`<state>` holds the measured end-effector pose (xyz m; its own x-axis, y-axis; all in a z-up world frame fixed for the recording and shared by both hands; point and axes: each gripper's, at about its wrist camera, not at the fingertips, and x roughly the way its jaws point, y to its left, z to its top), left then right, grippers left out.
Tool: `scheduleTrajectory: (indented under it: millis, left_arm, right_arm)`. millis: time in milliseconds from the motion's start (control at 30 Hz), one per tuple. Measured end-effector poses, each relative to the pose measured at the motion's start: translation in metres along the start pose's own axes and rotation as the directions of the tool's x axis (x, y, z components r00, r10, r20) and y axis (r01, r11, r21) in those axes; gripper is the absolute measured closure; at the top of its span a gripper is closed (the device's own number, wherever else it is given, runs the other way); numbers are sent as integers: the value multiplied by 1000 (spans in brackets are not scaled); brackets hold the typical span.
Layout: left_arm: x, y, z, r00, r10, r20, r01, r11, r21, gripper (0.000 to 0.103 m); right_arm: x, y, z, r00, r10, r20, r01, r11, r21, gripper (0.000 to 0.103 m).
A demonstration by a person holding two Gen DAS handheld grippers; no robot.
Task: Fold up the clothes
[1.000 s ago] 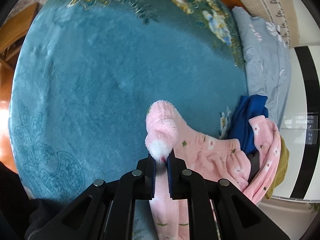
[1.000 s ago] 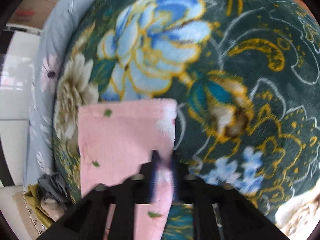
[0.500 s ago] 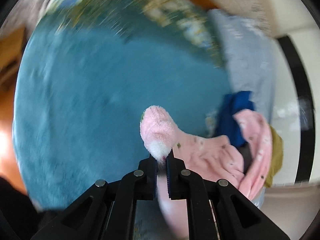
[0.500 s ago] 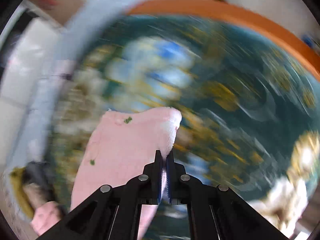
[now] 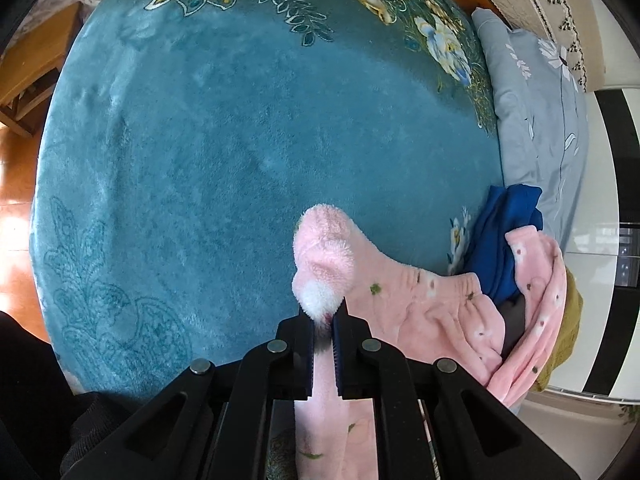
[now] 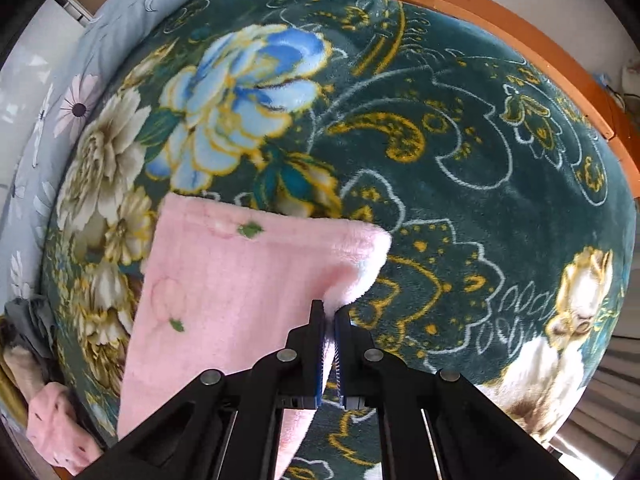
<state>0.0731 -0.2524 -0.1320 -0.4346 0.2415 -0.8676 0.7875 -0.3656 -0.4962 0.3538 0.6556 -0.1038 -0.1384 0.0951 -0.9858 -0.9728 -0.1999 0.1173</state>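
My left gripper [image 5: 323,322] is clamped on a bunched corner of the pink fleece garment [image 5: 404,292], and my right gripper [image 6: 329,320] pinches another corner, the cloth held above the floral blanket [image 6: 460,128]. Both bites look thin; a tug could slip one free. Farther off, the clothes pile [image 5: 516,256], possibly overlapping my garment, might snag.

A teal plush blanket [image 5: 240,160] with a flower pattern spreads ahead of the left jaws and to their left. Ahead of the right jaws the same blanket shows a big blue flower [image 6: 244,96] and gold swirls. A grey-blue pillow [image 5: 540,128] with white flowers lies far to the right of the left jaws. An orange wooden bed frame [image 6: 520,12] runs beyond the right jaws.
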Motion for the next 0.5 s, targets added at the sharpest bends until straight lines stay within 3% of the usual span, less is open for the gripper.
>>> scheduleTrajectory:
  millis: [67,100,133,200,267,333,433,500]
  left_arm:
    - [0,-1,0,1000,-8,-3,8,1000,-1,95]
    - [-1,0,0,1000,-13,-5,13,1000,-1,95]
    - [-2,0,-1,1000,-17,-5,17,1000,1,95]
    - [-5,0,-1,1000,-27,5,27,1000,10,95]
    - [-9,-2,-2,999,-40,26,40,999,22,95]
    - [-13,-4,-3,997,-54,48,53,998,35,93]
    - [-19,-7,-4,994,-75,80,71,996,54,77]
    - [-23,-9,-5,991,-90,102,83,994,68,58]
  right_arm:
    - [1,-8,3,1000,-6,5,6,1000,14,92]
    - [1,-12,5,1000,-9,7,9,1000,21,81]
    - [-1,-15,7,1000,-13,21,12,1000,28,61]
    - [-9,-19,14,997,-20,71,16,999,45,47]
    - [-19,-14,21,992,-22,125,15,998,53,47]
    - [-32,18,25,984,14,175,-14,1000,-1,47]
    - [-49,90,11,968,108,228,-71,983,-168,47]
    - [-65,150,-16,951,208,227,-129,938,-321,47]
